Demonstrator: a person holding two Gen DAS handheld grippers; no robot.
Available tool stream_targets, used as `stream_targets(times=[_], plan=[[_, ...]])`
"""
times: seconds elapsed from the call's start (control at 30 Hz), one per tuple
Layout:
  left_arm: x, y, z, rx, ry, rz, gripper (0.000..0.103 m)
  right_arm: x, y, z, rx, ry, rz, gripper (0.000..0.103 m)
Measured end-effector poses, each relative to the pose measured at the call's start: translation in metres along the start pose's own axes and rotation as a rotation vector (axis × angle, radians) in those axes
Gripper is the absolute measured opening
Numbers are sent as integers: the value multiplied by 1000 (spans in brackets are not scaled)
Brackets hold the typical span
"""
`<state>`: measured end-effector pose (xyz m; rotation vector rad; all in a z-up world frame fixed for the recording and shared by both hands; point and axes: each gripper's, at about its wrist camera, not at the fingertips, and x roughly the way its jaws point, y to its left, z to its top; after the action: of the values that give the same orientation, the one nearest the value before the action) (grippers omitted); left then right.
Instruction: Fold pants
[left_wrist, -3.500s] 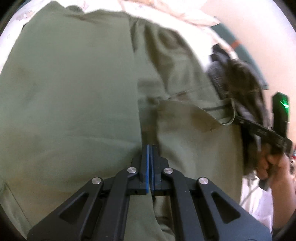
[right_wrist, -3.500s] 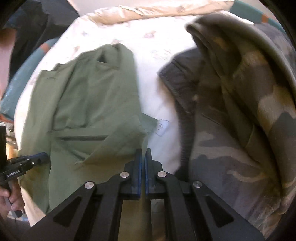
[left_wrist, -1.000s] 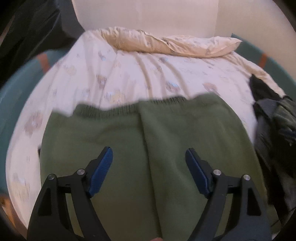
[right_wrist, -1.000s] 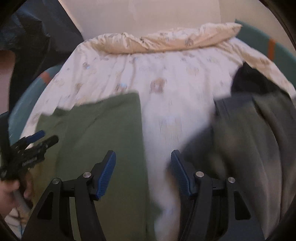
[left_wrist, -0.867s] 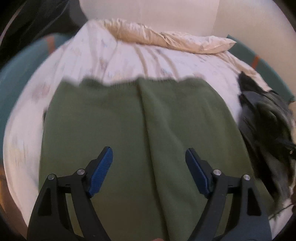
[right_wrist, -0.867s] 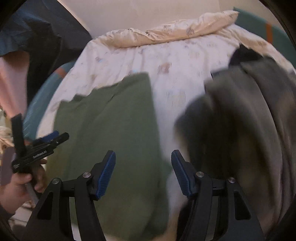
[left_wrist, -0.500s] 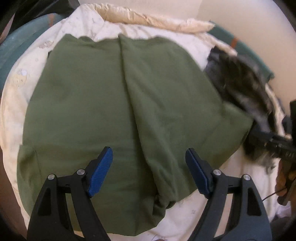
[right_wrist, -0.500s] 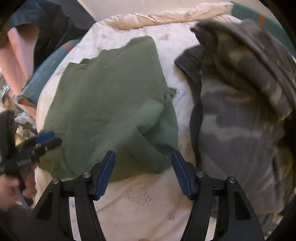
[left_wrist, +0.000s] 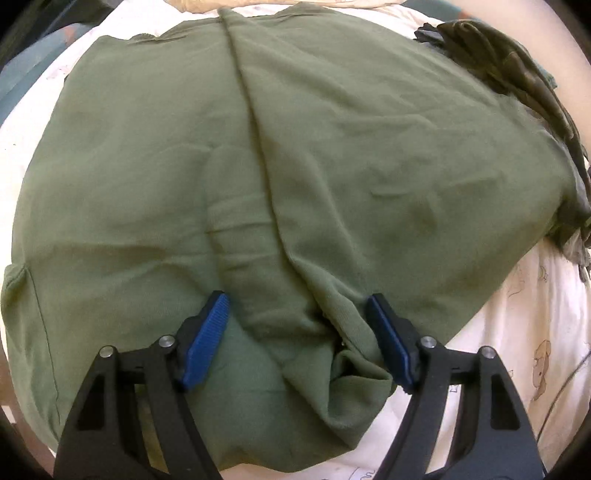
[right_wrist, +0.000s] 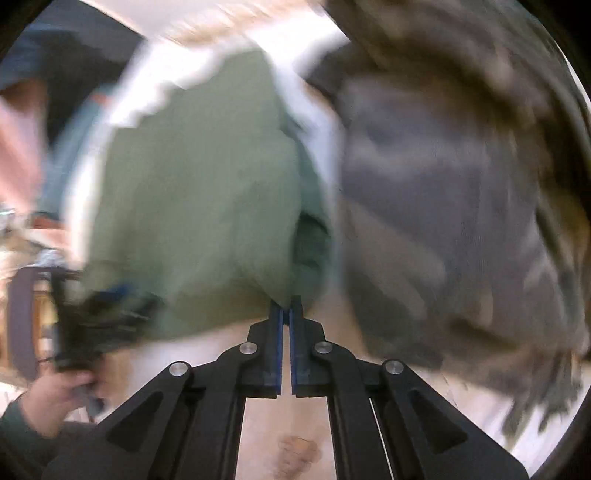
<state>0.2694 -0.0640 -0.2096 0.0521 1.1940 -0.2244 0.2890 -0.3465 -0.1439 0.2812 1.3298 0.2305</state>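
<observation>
Left gripper (left_wrist: 295, 332) at the bottom centre of its view, jaws wide and just narrowing a little, straddling the bunched near hem of the olive-green pants (left_wrist: 280, 155) without pinching it; blue pads (left_wrist: 207, 332) resting against the cloth on either side. Spread flat across most of that frame, the pants reach nearly to the top edge, with a long seam running from top centre down to the bunch. Bare printed bedsheet (left_wrist: 517, 332) only at lower right and in a thin strip along the left edge, so little free room there. Camouflage garment (left_wrist: 524, 70) heaped at upper right, touching the pants' right border, partly cut off.

Right gripper (right_wrist: 286, 314) at lower centre of a badly blurred view, jaws just snapped together on the pants' near corner (right_wrist: 288, 291). Grey and camouflage cloth filling the right half, just beside the pants. At lower left, a hand (right_wrist: 55, 398) smeared with the other gripper, details unreadable.
</observation>
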Motion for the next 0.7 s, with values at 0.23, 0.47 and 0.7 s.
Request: stream_targets(times=[0.23, 0.47, 0.7], plan=[[-12, -1, 2, -16, -9, -1, 74, -25, 12, -7, -29, -33, -52, 14], [-63, -7, 19, -82, -208, -153, 73, -48, 41, 7, -134, -204, -2, 14], [15, -48, 24, 32, 61, 87, 69, 67, 32, 30, -179, -67, -237, 5]])
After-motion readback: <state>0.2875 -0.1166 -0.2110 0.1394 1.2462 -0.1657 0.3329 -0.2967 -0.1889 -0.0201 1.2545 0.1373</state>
